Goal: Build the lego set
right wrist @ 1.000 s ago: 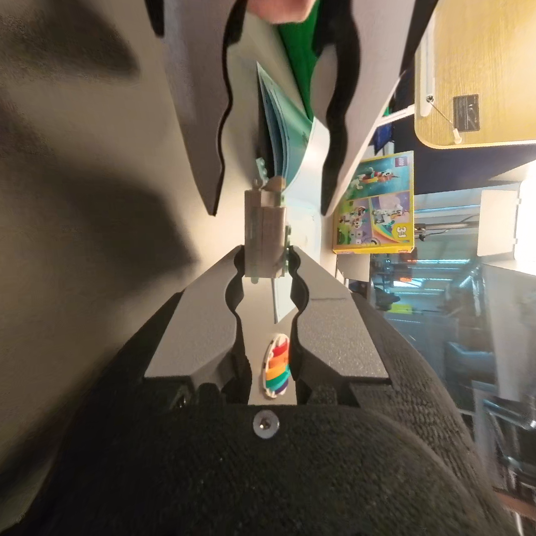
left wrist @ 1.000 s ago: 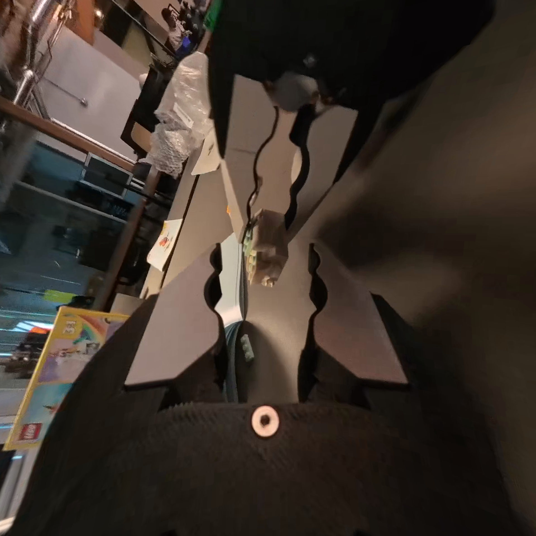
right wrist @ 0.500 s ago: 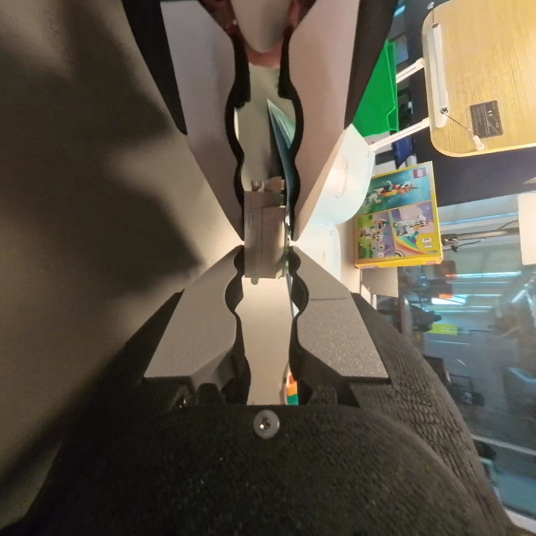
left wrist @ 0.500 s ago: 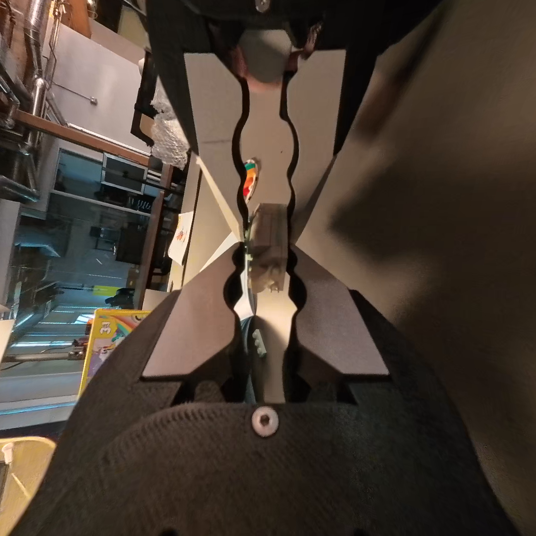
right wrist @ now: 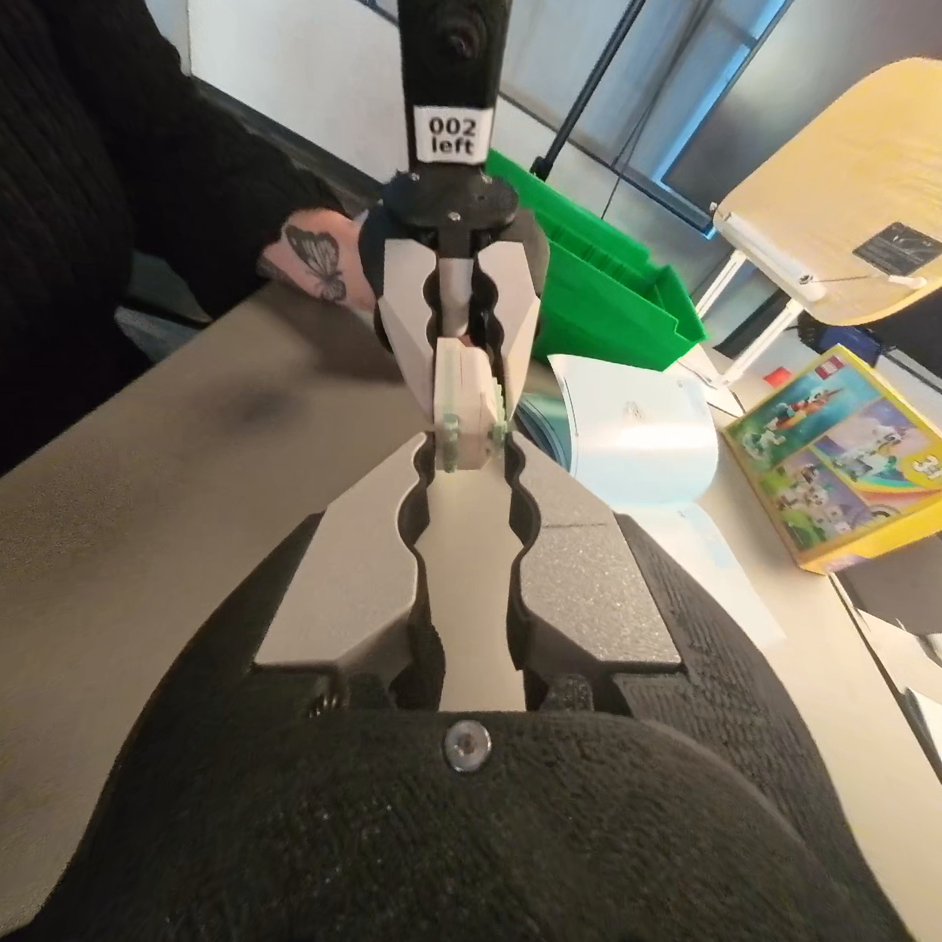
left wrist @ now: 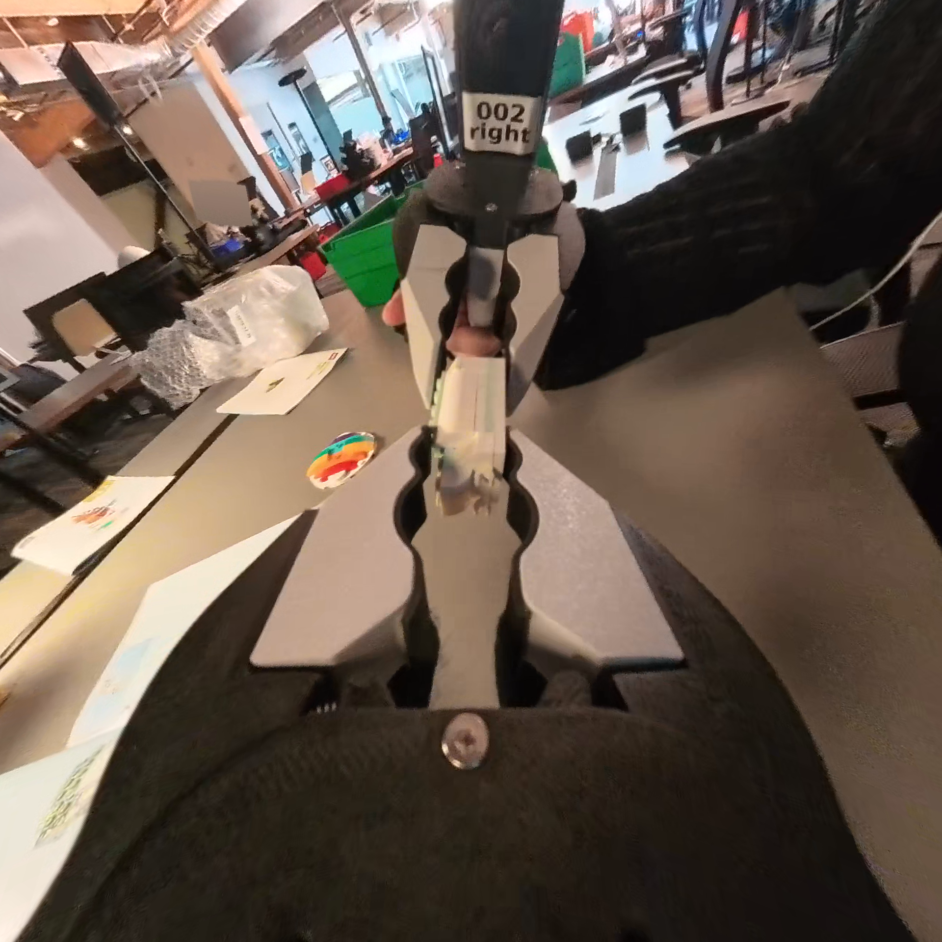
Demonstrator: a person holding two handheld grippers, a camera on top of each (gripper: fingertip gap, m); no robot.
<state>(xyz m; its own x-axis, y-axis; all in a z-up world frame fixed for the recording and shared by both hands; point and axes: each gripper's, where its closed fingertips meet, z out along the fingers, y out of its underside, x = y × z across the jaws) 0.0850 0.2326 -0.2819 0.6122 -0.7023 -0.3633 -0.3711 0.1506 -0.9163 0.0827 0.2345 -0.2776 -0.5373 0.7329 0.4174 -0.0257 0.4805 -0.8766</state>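
Observation:
A small white and pale green lego assembly (left wrist: 471, 408) hangs in the air above the grey table (left wrist: 713, 459), held from both ends. My left gripper (left wrist: 466, 448) is shut on its near end in the left wrist view. The right gripper (left wrist: 469, 392) faces it tip to tip and grips the far end. In the right wrist view the assembly (right wrist: 464, 397) sits between my right gripper's (right wrist: 466, 443) shut tips, with the left gripper (right wrist: 469, 408) clamped on the other end. A person's hands hold both grippers.
A round rainbow piece (left wrist: 340, 459) lies on the table to the left. Instruction sheets (left wrist: 285, 382), a bubble-wrap bundle (left wrist: 239, 326) and a green bin (left wrist: 362, 255) lie beyond it. An open booklet (right wrist: 637, 423) and the yellow lego box (right wrist: 836, 459) lie right of the right gripper. My two grippers' fingertips are within a few centimetres of each other.
My left gripper, open a second ago, has closed on the assembly that the right gripper holds. Both grippers have rolled about a quarter turn, so the table now lies level.

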